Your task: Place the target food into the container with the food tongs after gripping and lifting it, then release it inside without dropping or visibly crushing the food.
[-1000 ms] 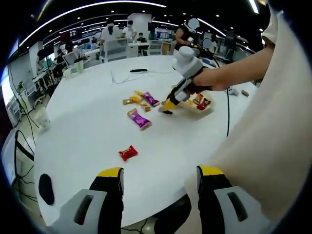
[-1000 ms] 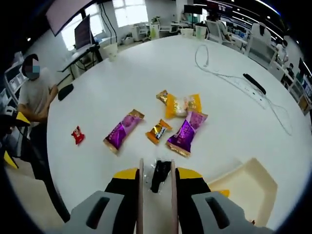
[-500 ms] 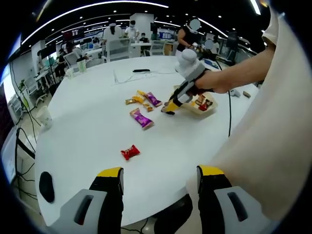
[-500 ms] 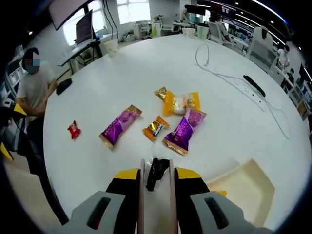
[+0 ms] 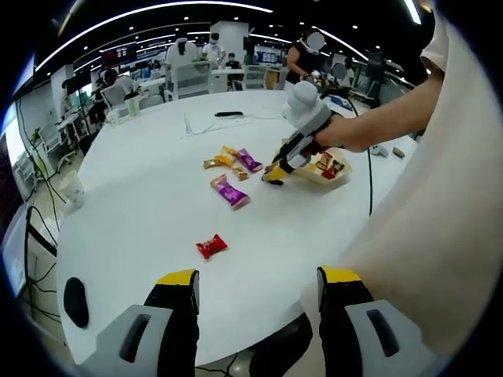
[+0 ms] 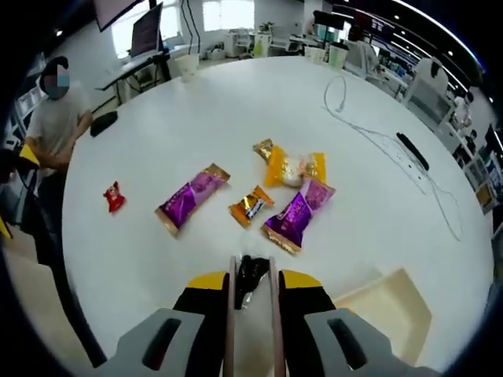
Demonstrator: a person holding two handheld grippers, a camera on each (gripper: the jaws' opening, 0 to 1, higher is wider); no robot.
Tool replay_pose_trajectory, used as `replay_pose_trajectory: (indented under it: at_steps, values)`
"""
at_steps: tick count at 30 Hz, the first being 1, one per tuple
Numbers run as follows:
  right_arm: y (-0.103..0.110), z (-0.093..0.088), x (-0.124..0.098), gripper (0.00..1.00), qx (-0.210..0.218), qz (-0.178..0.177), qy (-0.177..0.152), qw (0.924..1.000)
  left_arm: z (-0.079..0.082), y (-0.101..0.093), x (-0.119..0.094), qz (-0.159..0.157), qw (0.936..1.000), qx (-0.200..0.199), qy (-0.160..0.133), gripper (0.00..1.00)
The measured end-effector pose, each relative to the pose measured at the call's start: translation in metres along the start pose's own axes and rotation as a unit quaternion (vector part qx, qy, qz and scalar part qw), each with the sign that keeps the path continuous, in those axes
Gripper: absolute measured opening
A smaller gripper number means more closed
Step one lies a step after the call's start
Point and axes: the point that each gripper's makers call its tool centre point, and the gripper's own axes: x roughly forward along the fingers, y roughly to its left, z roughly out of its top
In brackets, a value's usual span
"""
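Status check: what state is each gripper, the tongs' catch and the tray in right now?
Right gripper: shut on metal food tongs.
Black wrapped snack: pinched between tong tips, off the table.
Left gripper: open, holding nothing.
Beige container tray: already holds snacks.

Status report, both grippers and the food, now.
Right gripper shut on tongs pinching a dark snack, lifted beside tray. Left gripper open, idle. Path clear.

Left gripper view: the white table (image 5: 141, 204) is being viewed from its near edge, from well back.
Right gripper view: the table (image 6: 157, 141) is being viewed steeply from close above.
Shared: the purple packets (image 5: 229, 191) (image 6: 187, 198) and red packet (image 5: 210, 246) (image 6: 114, 196) are being seen in both.
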Motion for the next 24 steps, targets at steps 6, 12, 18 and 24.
replay_pose_trajectory:
  at_steps: [6,12,18,24]
  values:
    - [-0.0026,-0.0033,0.0003,0.24,0.0,-0.003,0.003,1.0,0.0007,0.0022,0.0004,0.0,1.0,0.0,0.0,0.6]
    - [0.0014,-0.0039,-0.001,0.22,0.004,0.004,0.004,1.0,0.0008,0.0024,0.0018,-0.002,1.0,0.001,0.0,0.6]
    - [0.001,-0.0036,-0.0014,0.2,0.007,0.003,0.0,1.0,-0.0008,0.002,0.0028,-0.003,1.0,-0.001,0.0,0.6]
    - [-0.0002,-0.0038,-0.0018,0.19,0.009,0.007,-0.002,0.9999,-0.0006,0.0022,0.0032,-0.003,1.0,-0.001,0.001,0.6]
